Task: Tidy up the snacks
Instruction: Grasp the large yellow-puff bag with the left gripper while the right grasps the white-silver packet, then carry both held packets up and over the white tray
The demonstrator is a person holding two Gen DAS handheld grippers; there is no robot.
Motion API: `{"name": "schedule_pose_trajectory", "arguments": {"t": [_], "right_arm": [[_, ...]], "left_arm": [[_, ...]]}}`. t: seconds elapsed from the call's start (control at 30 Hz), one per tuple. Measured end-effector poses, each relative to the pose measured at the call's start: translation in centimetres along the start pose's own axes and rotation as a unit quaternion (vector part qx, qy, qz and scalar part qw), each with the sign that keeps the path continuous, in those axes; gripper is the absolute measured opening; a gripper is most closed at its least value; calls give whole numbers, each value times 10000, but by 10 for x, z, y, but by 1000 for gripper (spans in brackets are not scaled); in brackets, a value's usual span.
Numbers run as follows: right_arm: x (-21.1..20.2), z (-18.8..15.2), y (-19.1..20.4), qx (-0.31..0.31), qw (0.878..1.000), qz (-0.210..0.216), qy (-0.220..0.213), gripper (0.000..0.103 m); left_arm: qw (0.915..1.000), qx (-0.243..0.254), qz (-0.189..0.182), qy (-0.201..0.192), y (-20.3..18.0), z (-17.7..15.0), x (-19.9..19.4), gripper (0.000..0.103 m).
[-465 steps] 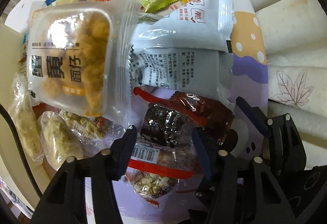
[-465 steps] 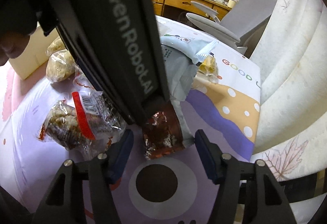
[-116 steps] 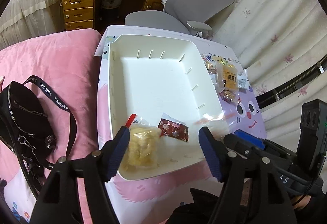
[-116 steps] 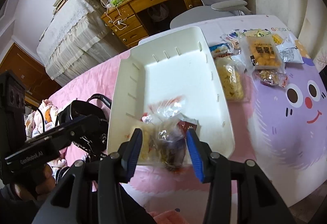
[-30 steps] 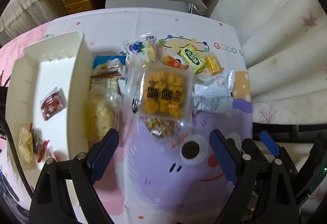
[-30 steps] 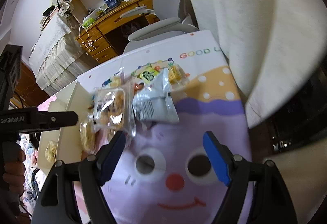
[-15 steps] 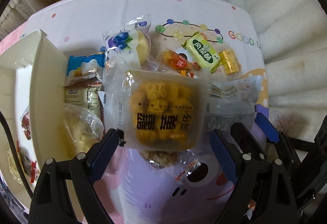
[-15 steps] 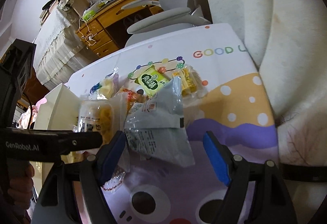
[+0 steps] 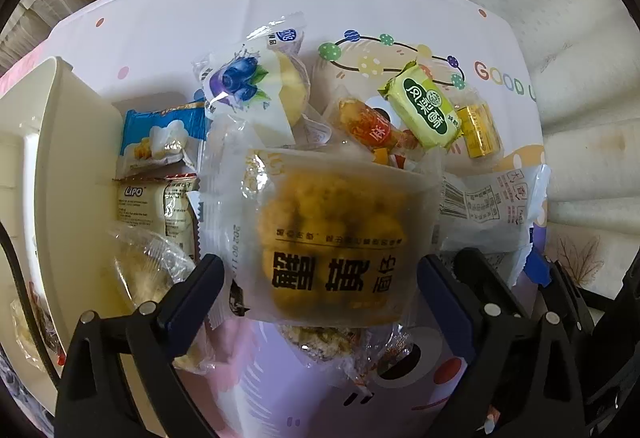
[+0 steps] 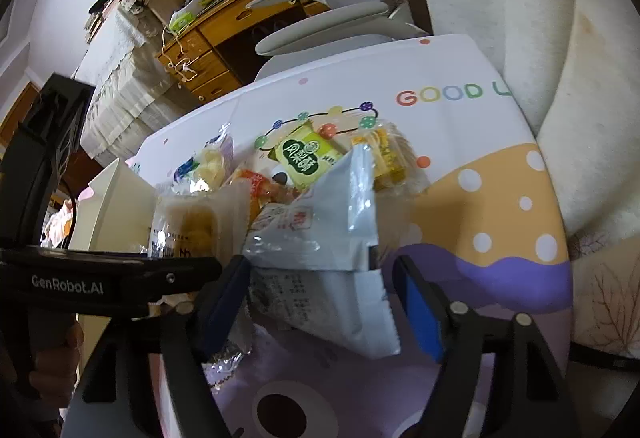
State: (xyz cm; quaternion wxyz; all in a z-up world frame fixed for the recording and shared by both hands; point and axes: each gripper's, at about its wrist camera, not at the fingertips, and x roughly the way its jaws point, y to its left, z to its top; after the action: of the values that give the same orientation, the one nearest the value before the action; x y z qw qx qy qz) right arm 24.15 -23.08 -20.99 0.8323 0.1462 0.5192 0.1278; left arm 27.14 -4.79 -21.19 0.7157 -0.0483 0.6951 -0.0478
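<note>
- The left gripper (image 9: 318, 274) points straight down, its jaws wide and just opened a little further; a snack pack lies between them, the pads not pressing it.
- The right gripper (image 10: 322, 292) tilts steeply down, its jaws just narrowed around a white pouch, not visibly clamping it.
- A hand (image 10: 48, 366) holds the left gripper's handle.

Pale packet (image 10: 320, 270) seemingly between jaws
</note>
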Motion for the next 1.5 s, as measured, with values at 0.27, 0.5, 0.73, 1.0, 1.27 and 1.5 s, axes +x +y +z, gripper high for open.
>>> {"name": "schedule_pose_trajectory", "arguments": {"t": [0.27, 0.5, 0.73, 1.0, 1.27, 1.5], "right_arm": [[1, -1, 5, -149, 9999, -31, 44, 48], [-4, -5, 1, -59, 10000, 22, 28, 40], [-9, -9, 3, -37, 10000, -25, 17, 38], [-23, -13, 3, 2, 9999, -117, 45, 27], [-44, -26, 0, 80, 9996, -250, 104, 24], [-69, -46, 0, 150, 9989, -398, 210, 24]], "left_arm": [[9999, -76, 55, -75, -7, 3, 9, 97], [9996, -39, 169, -205, -13, 5, 11, 88], [9994, 74, 264, -203, -15, 3, 7, 76], [9993, 54, 377, -38, -17, -7, 3, 74], [9990, 143, 420, -47, -25, -27, -14, 74], [9988, 199, 426, -164, -35, -63, -38, 74]]}}
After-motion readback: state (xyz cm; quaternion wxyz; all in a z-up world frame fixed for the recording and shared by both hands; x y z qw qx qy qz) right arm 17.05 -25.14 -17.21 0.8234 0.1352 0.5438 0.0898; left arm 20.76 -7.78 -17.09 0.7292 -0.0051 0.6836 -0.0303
